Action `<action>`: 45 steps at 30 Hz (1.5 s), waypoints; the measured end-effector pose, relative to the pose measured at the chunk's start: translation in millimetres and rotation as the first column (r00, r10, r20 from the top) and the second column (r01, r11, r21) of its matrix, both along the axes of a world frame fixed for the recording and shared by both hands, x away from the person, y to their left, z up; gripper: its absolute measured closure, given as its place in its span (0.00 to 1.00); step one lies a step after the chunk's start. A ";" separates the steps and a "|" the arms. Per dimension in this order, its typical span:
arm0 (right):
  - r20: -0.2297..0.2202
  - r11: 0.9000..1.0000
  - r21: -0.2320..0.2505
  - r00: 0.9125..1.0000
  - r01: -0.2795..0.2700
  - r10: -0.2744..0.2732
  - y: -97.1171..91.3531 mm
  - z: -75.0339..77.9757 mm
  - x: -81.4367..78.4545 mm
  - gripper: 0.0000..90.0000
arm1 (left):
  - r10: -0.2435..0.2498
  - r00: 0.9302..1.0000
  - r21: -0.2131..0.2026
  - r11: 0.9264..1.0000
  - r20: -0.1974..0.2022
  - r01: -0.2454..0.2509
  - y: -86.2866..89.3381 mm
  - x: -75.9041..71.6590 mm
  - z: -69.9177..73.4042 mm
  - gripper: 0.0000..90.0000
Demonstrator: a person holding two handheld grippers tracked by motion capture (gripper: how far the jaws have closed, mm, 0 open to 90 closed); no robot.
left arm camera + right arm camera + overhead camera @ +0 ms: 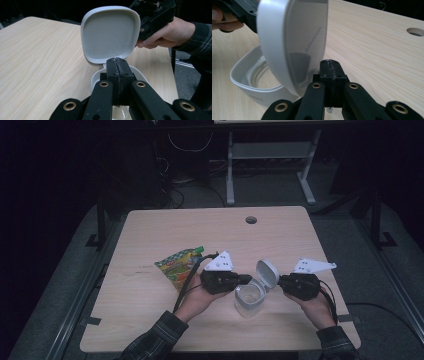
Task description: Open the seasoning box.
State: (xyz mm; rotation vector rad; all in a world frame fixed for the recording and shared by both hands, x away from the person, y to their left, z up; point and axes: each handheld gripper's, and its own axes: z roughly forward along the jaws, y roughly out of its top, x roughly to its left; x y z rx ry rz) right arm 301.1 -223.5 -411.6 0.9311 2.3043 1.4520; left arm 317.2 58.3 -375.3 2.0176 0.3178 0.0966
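The clear container (248,299) sits near the table's (150,285) front edge, its hinged lid (267,272) already up. Both the left gripper (248,279) and right gripper (280,280) are pressed together, holding nothing. Filling seems left.

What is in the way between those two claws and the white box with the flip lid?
Nothing visible. The left claw sits shut at the rim of the white box, and the right claw sits shut against the back of its raised lid. The green pouch lies off to the left side.
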 end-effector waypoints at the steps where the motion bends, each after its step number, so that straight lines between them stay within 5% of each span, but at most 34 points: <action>1: 0.001 1.000 0.002 1.000 0.004 -0.004 -0.9 0.0 -0.1 1.00 | 0.003 1.000 -0.002 1.000 -0.002 -0.003 1.3 0.3 -0.6 1.00; 13: -0.011 0.999 -0.006 0.999 0.047 -0.047 -16.4 -6.3 -5.7 0.93 | 0.012 0.999 0.016 1.000 -0.042 -0.011 16.7 0.0 -4.2 0.96; 29: -0.036 0.995 -0.027 0.994 0.099 -0.100 -24.2 -18.4 -19.4 0.65 | 0.054 0.995 0.042 0.998 -0.087 -0.051 50.7 -10.4 -10.5 0.67; 45: -0.051 0.994 -0.026 0.993 0.106 -0.107 -27.3 -25.0 -31.4 0.56 | 0.068 0.993 0.063 0.996 -0.096 -0.062 77.5 -26.9 -18.0 0.52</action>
